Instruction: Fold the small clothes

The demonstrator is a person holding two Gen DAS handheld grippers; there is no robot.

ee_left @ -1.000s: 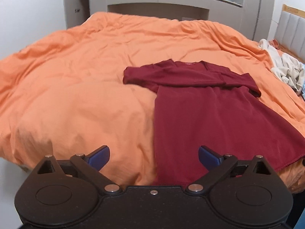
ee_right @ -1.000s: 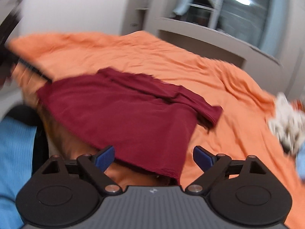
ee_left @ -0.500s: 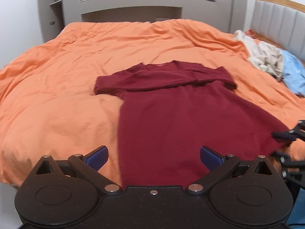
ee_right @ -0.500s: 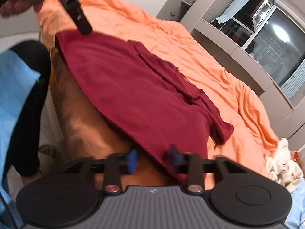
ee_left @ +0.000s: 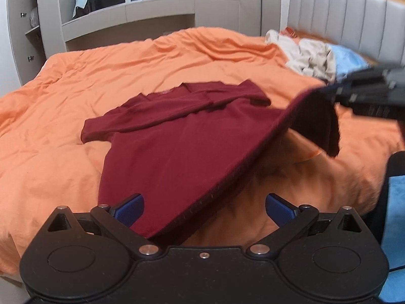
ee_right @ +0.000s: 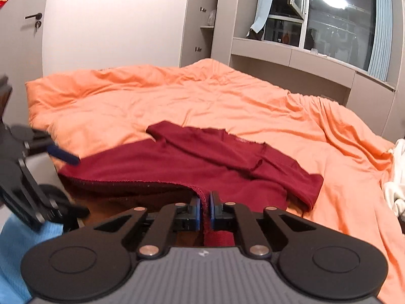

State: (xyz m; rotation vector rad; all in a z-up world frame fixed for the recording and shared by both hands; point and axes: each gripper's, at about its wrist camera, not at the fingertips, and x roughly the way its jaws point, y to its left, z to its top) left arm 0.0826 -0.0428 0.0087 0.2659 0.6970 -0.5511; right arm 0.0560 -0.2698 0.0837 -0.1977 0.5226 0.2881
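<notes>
A dark red T-shirt (ee_left: 177, 136) lies on the orange duvet (ee_left: 76, 81), sleeves folded across its top. My right gripper (ee_right: 205, 211) is shut on the shirt's hem (ee_right: 202, 192) at its right corner and holds that corner lifted off the bed. It shows in the left wrist view (ee_left: 329, 93) at the right, with the raised hem stretched toward it. My left gripper (ee_left: 203, 206) is open, its blue pads on either side of the hem's left corner, just above the bed edge. It shows in the right wrist view (ee_right: 63, 155) at the left.
A pile of cream and blue clothes (ee_left: 311, 55) lies near the grey padded headboard (ee_left: 354, 17). Grey cabinets and a window ledge (ee_left: 126, 15) stand behind the bed. A white door (ee_right: 30, 50) is at the left in the right wrist view.
My right gripper has shut on the hem's right corner and lifted it. My left gripper has moved in over the hem's left corner and stays open.
</notes>
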